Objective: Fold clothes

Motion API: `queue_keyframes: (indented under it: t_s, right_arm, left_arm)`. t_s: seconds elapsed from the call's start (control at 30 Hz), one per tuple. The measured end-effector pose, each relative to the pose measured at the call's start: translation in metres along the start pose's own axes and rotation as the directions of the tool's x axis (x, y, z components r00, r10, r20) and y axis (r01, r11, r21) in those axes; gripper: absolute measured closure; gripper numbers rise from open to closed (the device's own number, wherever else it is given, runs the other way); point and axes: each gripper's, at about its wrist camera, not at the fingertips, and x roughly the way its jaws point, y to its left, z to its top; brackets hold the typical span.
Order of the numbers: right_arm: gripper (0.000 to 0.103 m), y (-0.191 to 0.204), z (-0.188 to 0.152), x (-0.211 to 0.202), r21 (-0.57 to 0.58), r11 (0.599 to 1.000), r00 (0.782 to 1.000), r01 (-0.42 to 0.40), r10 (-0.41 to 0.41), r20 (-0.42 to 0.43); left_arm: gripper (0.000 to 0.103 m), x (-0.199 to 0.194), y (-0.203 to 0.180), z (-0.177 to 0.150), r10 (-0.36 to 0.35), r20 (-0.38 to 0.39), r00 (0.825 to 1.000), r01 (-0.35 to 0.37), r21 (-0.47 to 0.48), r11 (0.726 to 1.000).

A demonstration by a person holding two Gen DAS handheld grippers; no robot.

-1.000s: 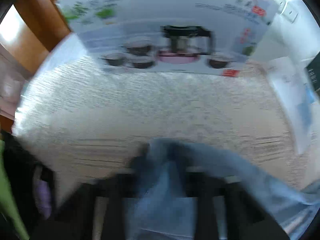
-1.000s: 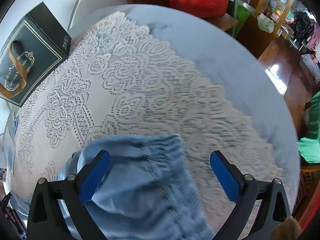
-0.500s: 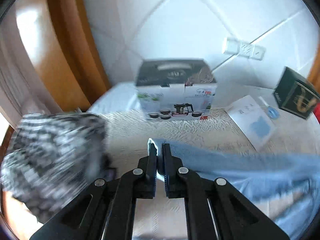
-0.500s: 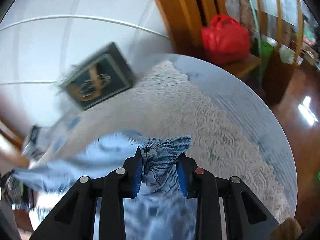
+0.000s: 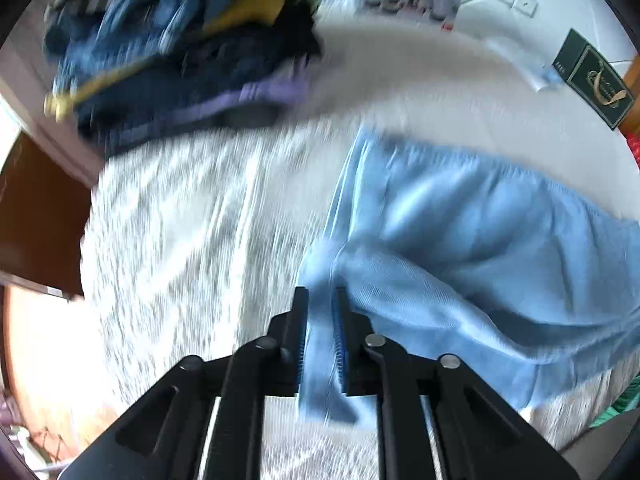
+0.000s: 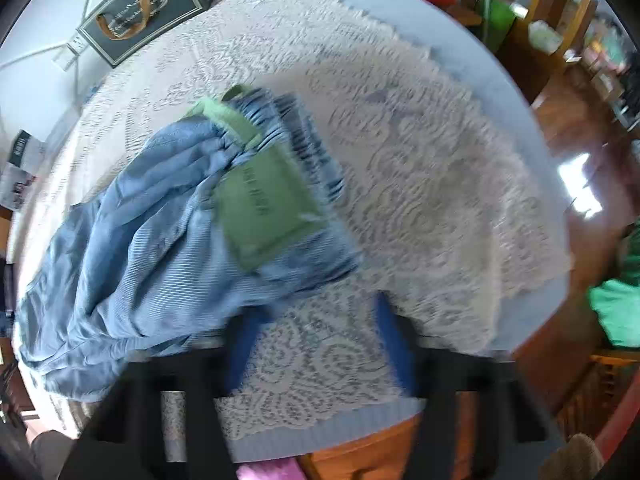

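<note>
A pair of light blue trousers (image 5: 472, 240) lay spread across a round table (image 6: 500, 92) covered with a white lace tablecloth (image 6: 432, 184). In the left wrist view, the left gripper (image 5: 320, 320) pointed steeply down with one corner of the trousers hanging between its blue pads — the jaws were only narrowly apart and opening, so the fabric sat loosely in the gap. In the right wrist view, the right gripper (image 6: 316, 320) was blurred, its jaws well apart and opening, with only lace tablecloth between them. The gathered waistband, bearing a green label (image 6: 264, 208), lay on the cloth just beyond the right gripper's left finger — whether it touched the finger could not be told. A blurred heap of dark clothes (image 5: 180, 52) sat at the table's far left edge. A dark gift box (image 6: 144, 12) rested near the wall.
</note>
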Motion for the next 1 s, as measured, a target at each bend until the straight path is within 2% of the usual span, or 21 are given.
queue_keyframes:
  t_s: [0.07, 0.17, 0.27, 0.37, 0.43, 0.53, 0.67, 0.73, 0.83, 0.97, 1.0]
  right_arm:
    - [0.034, 0.006, 0.007, -0.012, -0.017, 1.0, 1.0, 0.009, -0.009, 0.012]
    - [0.031, 0.012, 0.016, -0.029, -0.038, 0.999, 0.999, 0.039, -0.038, 0.031]
    - [0.03, 0.012, 0.019, -0.04, -0.022, 0.998, 0.997, 0.051, -0.05, 0.052]
    - [0.03, 0.014, 0.024, -0.046, -0.005, 0.996, 0.994, 0.088, -0.087, 0.064]
    - [0.03, 0.004, 0.021, -0.05, 0.038, 0.997, 0.996, 0.073, -0.075, 0.045]
    - [0.03, -0.013, 0.016, -0.053, 0.088, 0.992, 0.995, 0.092, -0.094, 0.022]
    - [0.03, -0.028, 0.013, -0.059, 0.163, 0.984, 0.995, 0.075, -0.085, 0.058]
    - [0.028, -0.026, 0.016, -0.058, 0.173, 0.983, 0.994, 0.055, -0.07, 0.083]
    - [0.019, -0.017, 0.022, -0.053, 0.162, 0.986, 0.992, 0.038, -0.057, 0.11]
    - [0.017, 0.001, 0.04, -0.035, 0.14, 0.99, 0.991, 0.003, -0.022, 0.13]
    - [0.015, 0.005, 0.046, -0.03, 0.131, 0.991, 0.991, 0.004, -0.021, 0.131]
  left_arm:
    - [0.064, -0.004, 0.01, -0.009, -0.025, -0.012, 1.0, 0.024, -0.032, 0.999]
    - [0.059, -0.03, 0.024, -0.009, -0.046, 0.043, 0.998, 0.048, -0.068, 0.997]
    - [0.052, -0.042, 0.025, 0.002, -0.028, 0.073, 0.997, 0.034, -0.08, 0.996]
    - [0.052, -0.038, 0.019, 0.016, -0.005, 0.069, 0.998, 0.011, -0.087, 0.996]
    - [0.052, -0.028, 0.01, 0.027, 0.009, 0.049, 0.999, -0.005, -0.08, 0.997]
    - [0.052, -0.01, -0.006, 0.043, -0.021, 0.038, 0.999, 0.023, -0.05, 0.998]
    - [0.052, 0.023, -0.026, 0.061, -0.023, 0.008, 1.0, 0.023, -0.004, 1.0]
    - [0.052, 0.042, -0.033, 0.069, -0.007, -0.026, 1.0, 0.007, 0.001, 1.0]
    - [0.052, 0.07, -0.043, 0.081, 0.019, -0.077, 0.997, -0.018, 0.01, 1.0]
    - [0.051, 0.08, -0.046, 0.086, 0.039, -0.073, 0.997, -0.039, 0.008, 0.999]
    - [0.056, 0.082, -0.048, 0.085, 0.05, -0.069, 0.996, -0.049, 0.013, 0.999]
